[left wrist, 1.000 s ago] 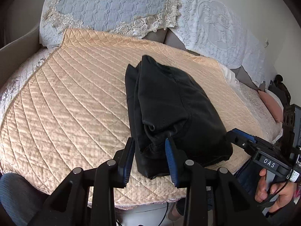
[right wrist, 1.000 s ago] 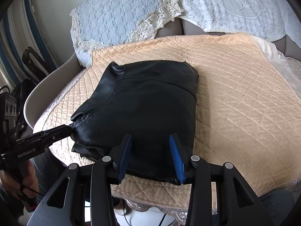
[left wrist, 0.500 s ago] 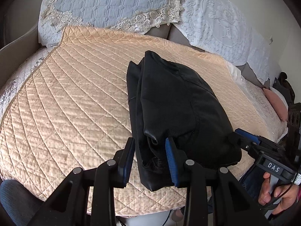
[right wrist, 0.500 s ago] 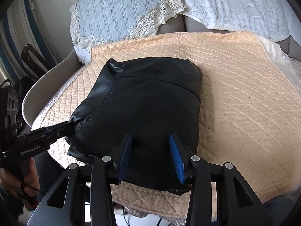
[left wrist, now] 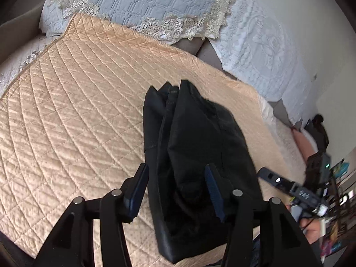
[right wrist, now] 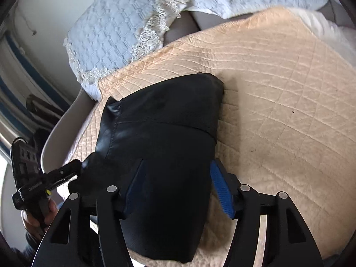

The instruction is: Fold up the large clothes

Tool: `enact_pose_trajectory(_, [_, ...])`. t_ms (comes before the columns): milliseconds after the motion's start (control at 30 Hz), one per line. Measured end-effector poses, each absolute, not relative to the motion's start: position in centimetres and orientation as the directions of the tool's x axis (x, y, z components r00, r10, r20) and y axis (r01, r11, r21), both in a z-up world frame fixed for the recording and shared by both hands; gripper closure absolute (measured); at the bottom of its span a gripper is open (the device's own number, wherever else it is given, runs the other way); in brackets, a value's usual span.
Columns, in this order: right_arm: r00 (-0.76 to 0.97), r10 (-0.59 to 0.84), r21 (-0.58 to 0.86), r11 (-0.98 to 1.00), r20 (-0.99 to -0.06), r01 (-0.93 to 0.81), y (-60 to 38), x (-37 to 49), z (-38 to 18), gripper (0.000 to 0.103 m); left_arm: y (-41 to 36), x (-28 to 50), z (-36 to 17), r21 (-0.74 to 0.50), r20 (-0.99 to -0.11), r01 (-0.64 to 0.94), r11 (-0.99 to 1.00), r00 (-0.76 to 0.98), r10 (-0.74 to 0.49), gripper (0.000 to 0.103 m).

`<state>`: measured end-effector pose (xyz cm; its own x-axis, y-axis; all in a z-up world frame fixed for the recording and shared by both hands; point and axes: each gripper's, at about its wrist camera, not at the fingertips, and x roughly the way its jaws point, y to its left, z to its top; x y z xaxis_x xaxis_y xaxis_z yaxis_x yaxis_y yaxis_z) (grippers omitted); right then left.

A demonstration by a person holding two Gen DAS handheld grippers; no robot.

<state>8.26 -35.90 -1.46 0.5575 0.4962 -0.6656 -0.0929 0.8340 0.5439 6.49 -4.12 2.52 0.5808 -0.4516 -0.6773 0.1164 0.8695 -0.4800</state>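
A black folded garment (left wrist: 200, 138) (right wrist: 164, 122) lies on the peach quilted bedspread (left wrist: 77, 111) (right wrist: 278, 89), its near end by the bed's front edge. My left gripper (left wrist: 175, 191) straddles the garment's near left corner. Its jaws are opening, and the left pad stands apart from the cloth. My right gripper (right wrist: 178, 189) straddles the near right part. Its jaws are opening too, with the cloth lying loose between the blue pads. The right wrist view shows the left gripper (right wrist: 73, 170) at the garment's left corner. In the left wrist view the right gripper (left wrist: 267, 174) sits at the garment's right edge.
A blue quilted pillow with lace trim (left wrist: 144, 0) (right wrist: 115, 33) and a white embossed pillow (left wrist: 255, 44) lean at the head of the bed. A pale curved bed frame (right wrist: 66, 124) runs along the left side. A person's hands (right wrist: 44, 211) hold the gripper handles.
Both grippers' jaws have spread apart from a grip on the garment. The garment and both grippers have shifted across the bedspread, and both views have rolled.
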Motion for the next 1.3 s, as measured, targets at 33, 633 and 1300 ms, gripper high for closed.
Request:
enact_pose_trajectory(33, [0.553, 0.502, 0.554, 0.828, -0.665, -0.084, -36.1, 8.8, -1.8, 0.042, -4.0, 6.9, 2.9, -0.493, -0.669, 0.11, 0.863, 0.587, -0.456, 0.046])
enact_pose_trajectory(633, [0.42, 0.697, 0.72, 0.681, -0.582, -0.131, -36.2, 11.7, -5.1, 0.03, -4.8, 9.2, -2.2, -0.519, -0.701, 0.105, 0.849, 0.516, -0.492, 0.025])
enact_pose_trajectory(1300, [0.4, 0.681, 0.707, 0.699, -0.614, -0.104, -34.7, 14.1, -5.5, 0.039, -6.2, 11.5, -2.8, -0.583, -0.694, 0.136, 0.801, 0.43, -0.578, 0.038])
